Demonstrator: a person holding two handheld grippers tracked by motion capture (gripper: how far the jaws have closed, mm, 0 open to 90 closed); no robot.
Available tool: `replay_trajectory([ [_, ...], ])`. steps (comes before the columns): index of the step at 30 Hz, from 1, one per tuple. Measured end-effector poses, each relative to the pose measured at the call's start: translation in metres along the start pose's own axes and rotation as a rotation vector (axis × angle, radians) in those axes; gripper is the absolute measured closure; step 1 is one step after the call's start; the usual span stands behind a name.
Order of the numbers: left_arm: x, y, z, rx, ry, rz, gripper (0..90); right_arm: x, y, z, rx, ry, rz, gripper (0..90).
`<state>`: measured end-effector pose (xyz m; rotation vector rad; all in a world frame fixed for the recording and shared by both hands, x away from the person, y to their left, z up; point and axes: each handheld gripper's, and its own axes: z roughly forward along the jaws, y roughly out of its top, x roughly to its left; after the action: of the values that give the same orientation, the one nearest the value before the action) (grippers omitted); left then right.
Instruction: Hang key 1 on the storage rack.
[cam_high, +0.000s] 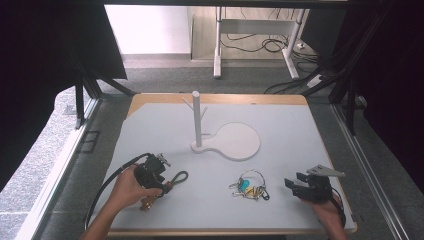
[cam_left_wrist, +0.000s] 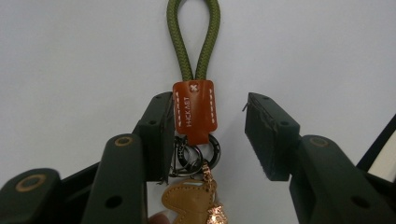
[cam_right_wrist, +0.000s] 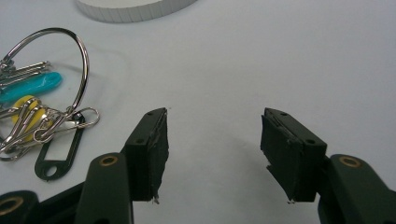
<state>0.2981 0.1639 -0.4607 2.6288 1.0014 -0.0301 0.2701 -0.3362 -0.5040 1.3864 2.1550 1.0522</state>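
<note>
A keychain with an olive cord loop (cam_left_wrist: 194, 42), an orange leather tab (cam_left_wrist: 195, 112), dark rings and a tan charm lies on the white table. My left gripper (cam_left_wrist: 208, 100) is open around the tab: the left jaw touches its edge, the right jaw stands well apart. In the high view this gripper (cam_high: 166, 179) is at the front left with the cord loop (cam_high: 180, 176) poking out to its right. My right gripper (cam_right_wrist: 212, 116) is open with bare table between its jaws, at the front right (cam_high: 294, 180).
A bunch of keys on a big wire ring (cam_high: 250, 186) (cam_right_wrist: 42, 112), with teal and yellow tags, lies between the two grippers. A white peg stand (cam_high: 196, 117) on a round white base (cam_high: 239, 141) rises mid-table. The table's wooden edge (cam_high: 220, 97) runs along the back.
</note>
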Motion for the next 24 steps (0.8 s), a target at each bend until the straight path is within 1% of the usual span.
replay_trajectory([
  [1, 0.001, 0.002, 0.003, 0.015, 0.002, 0.003, 54.6, -0.001, 0.000, -0.001, -0.003, 0.001, 0.006, 41.8],
  [2, 0.001, 0.002, 0.003, 0.015, 0.002, 0.003, 55.1, -0.001, 0.000, -0.001, -0.003, 0.001, 0.006, 41.8],
  [3, 0.001, 0.003, 0.006, 0.027, 0.005, 0.005, 55.8, -0.002, 0.000, -0.003, -0.004, -0.001, 0.010, 41.8],
  [10, 0.001, 0.006, 0.013, 0.055, 0.010, 0.011, 57.6, -0.001, -0.001, -0.002, 0.000, -0.005, 0.006, 41.9],
  [13, 0.002, 0.008, 0.019, 0.081, 0.028, 0.019, 58.8, 0.001, -0.001, -0.001, 0.006, -0.004, -0.001, 42.0],
  [17, 0.001, 0.009, 0.022, 0.094, 0.037, 0.019, 59.7, 0.002, -0.001, -0.001, 0.007, -0.005, -0.005, 42.0],
  [18, 0.001, 0.009, 0.023, 0.100, 0.044, 0.028, 60.4, 0.002, -0.001, -0.001, 0.008, -0.006, -0.005, 42.0],
  [24, -0.001, 0.011, 0.024, 0.111, 0.067, 0.030, 65.3, 0.001, -0.003, 0.001, 0.018, -0.013, -0.006, 41.8],
])
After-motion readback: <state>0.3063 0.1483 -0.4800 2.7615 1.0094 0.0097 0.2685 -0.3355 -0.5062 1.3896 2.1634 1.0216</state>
